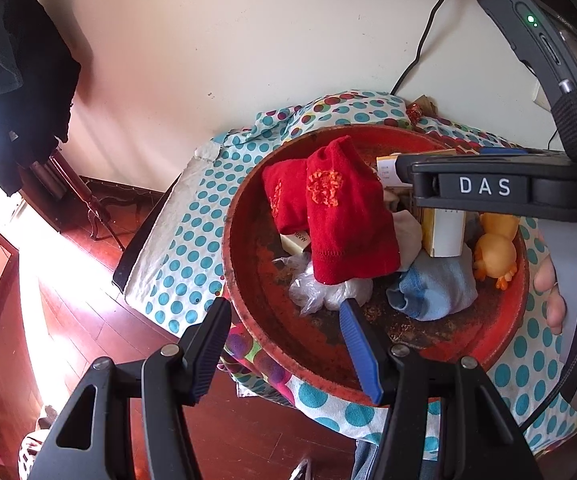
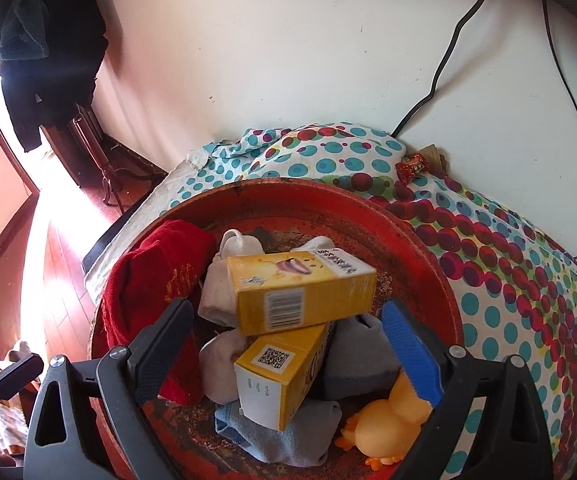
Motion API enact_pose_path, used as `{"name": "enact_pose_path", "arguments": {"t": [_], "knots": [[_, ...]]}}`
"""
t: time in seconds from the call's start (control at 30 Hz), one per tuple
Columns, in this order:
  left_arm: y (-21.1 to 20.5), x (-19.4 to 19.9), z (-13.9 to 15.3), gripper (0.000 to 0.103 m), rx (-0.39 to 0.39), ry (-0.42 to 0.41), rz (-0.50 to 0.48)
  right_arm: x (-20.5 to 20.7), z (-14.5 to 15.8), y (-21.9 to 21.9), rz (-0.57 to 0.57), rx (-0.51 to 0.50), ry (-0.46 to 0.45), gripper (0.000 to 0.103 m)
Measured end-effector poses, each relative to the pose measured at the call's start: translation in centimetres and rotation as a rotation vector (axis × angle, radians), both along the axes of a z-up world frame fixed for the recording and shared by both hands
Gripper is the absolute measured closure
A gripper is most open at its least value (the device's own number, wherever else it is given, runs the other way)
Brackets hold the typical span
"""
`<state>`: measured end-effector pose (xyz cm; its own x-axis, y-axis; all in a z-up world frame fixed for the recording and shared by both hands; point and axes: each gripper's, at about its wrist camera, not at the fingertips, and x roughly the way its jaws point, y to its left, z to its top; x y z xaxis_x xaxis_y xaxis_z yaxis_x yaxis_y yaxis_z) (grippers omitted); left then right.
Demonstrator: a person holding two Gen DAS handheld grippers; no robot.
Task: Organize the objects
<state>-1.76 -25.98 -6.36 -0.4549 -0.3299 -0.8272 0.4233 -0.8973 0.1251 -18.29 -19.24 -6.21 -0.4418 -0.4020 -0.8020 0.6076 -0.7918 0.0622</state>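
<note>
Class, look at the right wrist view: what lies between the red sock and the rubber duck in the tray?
Two stacked yellow boxes atop white socks, between red sock and rubber duck.

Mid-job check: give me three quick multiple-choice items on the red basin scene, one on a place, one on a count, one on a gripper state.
1. Where does the rubber duck lie?
A. inside the red basin
B. on the dotted cloth
C. on the floor

2. How many yellow boxes show in the right wrist view?
A. one
B. two
C. four

3. How does the right gripper stand?
A. shut on a sock
B. shut on the duck
C. open, gripping nothing

Answers:
1 A, the duck sits within the rim beside the blue sock.
2 B, the upper yellow box lies across the lower yellow box.
3 C, its fingers stand wide apart, clear of the boxes.
</note>
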Motion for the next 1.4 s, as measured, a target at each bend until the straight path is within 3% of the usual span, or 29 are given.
{"name": "enact_pose_path", "arguments": {"t": [0.1, 0.47, 0.8, 1.4], "knots": [[0.6, 0.0, 0.2, 0.045, -0.006, -0.001, -0.011, 0.7, 0.6, 0.8, -0.002, 0.016, 0.022, 0.0], [2.1, 0.0, 1.3, 0.045, 0.009, 0.013, -0.026, 4.4, 3.6, 7.2, -0.071, 0.047, 0.059, 0.0], [4.1, -0.2, 1.9, 0.045, 0.01, 0.006, -0.037, 8.1, 1.1, 10.5, -0.116, 0.089, -0.044, 0.0], [5.0, -0.3, 2.4, 0.045, 0.023, 0.004, -0.018, 10.0, 0.4, 10.6, -0.104, 0.121, -0.035, 0.0]]}}
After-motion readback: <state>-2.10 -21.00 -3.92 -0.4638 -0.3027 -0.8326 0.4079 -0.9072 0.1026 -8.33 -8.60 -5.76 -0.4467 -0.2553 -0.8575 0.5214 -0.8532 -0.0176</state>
